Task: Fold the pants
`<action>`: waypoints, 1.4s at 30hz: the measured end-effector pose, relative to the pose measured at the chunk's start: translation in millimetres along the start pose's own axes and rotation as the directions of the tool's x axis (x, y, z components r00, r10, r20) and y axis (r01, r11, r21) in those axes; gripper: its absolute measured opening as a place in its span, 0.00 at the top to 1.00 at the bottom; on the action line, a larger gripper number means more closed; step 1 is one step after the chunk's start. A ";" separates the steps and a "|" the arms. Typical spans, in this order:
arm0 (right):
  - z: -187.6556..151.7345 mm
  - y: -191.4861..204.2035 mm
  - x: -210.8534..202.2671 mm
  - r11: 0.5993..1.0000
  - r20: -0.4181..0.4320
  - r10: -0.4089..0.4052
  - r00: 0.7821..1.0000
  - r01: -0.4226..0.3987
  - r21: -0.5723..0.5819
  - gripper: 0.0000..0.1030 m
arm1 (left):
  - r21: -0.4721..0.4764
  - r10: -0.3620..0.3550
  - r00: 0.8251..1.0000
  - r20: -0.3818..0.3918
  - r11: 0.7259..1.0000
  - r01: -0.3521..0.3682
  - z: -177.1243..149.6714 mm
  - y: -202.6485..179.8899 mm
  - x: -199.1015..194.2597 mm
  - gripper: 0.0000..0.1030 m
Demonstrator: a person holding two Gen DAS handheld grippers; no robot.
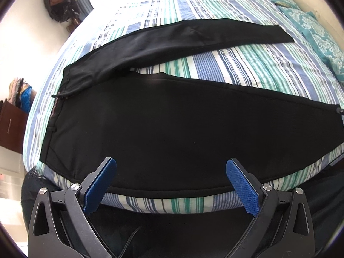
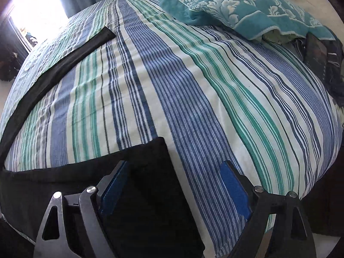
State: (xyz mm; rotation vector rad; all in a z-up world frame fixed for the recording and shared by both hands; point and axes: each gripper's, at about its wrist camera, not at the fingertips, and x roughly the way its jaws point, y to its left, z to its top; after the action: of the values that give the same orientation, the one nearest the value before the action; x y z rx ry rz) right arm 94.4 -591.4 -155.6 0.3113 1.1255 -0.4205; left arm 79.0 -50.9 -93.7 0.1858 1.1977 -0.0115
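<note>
Black pants (image 1: 172,124) lie spread flat on a striped bed (image 1: 247,64), waistband at the left, the two legs splayed apart toward the right. My left gripper (image 1: 171,169) is open and empty above the near leg by the bed's front edge. In the right wrist view the near leg's hem end (image 2: 148,163) lies under my open, empty right gripper (image 2: 174,172); its left finger is over the cloth and its right finger over the sheet. The far leg (image 2: 64,58) runs along the upper left.
A teal patterned blanket (image 2: 236,6) and dark clothes (image 2: 322,56) lie at the head of the bed. A bright window (image 2: 36,10) is at the far left. A brown cabinet (image 1: 10,126) with stacked clothes and a dark bag (image 1: 60,4) stand beside the bed.
</note>
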 end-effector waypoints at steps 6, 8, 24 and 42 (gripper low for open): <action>-10.5 20.2 -59.6 0.995 0.208 -0.088 0.974 0.079 0.055 0.16 | -0.028 0.046 0.999 0.013 0.999 -0.046 -0.3 21.8 18.0 0.01; -23.1 58.8 -87.1 0.999 0.278 -0.024 0.960 0.033 -0.027 0.14 | -0.028 0.072 0.997 0.041 0.997 -0.071 0.3 28.0 30.7 0.01; -172.0 322.8 -80.8 0.876 0.162 0.344 0.925 -0.254 -0.409 0.08 | -0.069 -0.045 0.990 0.133 0.996 0.054 -23.5 60.1 98.0 0.00; -169.6 309.6 -37.9 0.910 0.096 0.290 0.952 -0.243 -0.336 0.02 | -0.119 -0.053 0.989 0.139 0.990 0.070 -1.9 102.5 85.3 0.00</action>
State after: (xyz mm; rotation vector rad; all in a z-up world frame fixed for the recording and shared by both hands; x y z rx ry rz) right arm 91.6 -237.3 -179.9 0.1414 0.9734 -0.0123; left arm 119.4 57.9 -159.3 0.0379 1.0645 -0.0039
